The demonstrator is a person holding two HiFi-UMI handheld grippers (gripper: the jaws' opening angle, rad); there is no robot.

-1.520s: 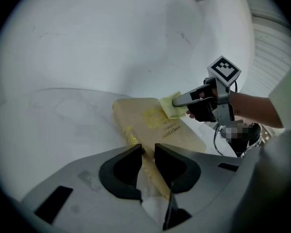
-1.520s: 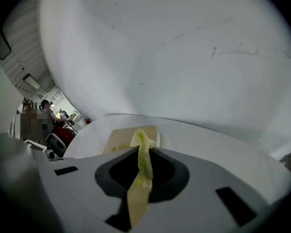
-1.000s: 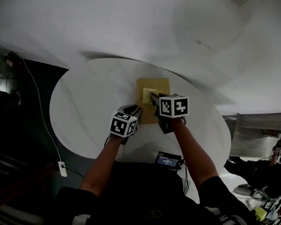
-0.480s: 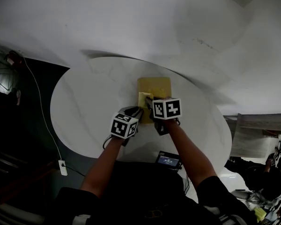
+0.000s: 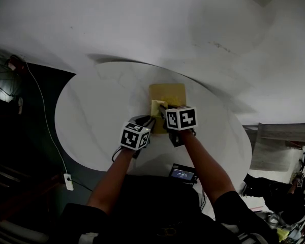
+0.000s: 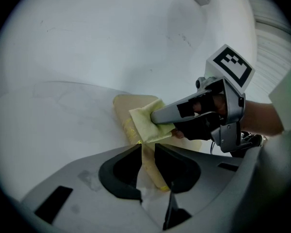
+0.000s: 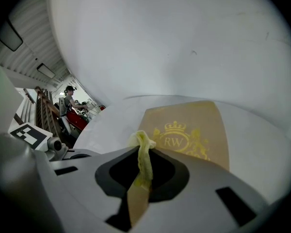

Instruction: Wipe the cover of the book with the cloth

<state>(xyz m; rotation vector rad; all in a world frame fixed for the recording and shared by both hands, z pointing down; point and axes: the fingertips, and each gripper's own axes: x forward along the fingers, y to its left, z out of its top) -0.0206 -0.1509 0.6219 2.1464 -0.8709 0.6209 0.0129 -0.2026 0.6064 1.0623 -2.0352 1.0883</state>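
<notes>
And here is the tan hardback book (image 5: 169, 92), flat near the middle of the round white marbled surface (image 5: 101, 111), cover up. Pressed to the book's near left part is the pale yellow cloth (image 5: 156, 107), a folded pad, and the right gripper (image 5: 162, 111) has its tongs clamped tight on a bunched edge of it. In the right gripper view the fabric (image 7: 144, 154) stands pinched in the slot. At the book's near left corner sits the left gripper (image 5: 151, 120). Its tongs are drawn narrow, the book's near edge runs right through the gap between them, and they look to be nipping it to hold it steady.

How far along? The wipe reads as under way. The cloth is in contact at the near side, while the far half of the cover lies bare beyond it. No dust line or streak shows, so how much has been passed over cannot be judged. The far half, at least, looks left to cover.

Now the lettering. The right gripper view shows a gold crest on the cover (image 7: 184, 130): the letters "RW" under a crown, flanked by gilt figures too fine to name. The spine carries gilt marks, unreadable. Nearer the person than the book, a small dark device with a lit screen (image 5: 182, 173) sits at the surface's edge, its text too small.
</notes>
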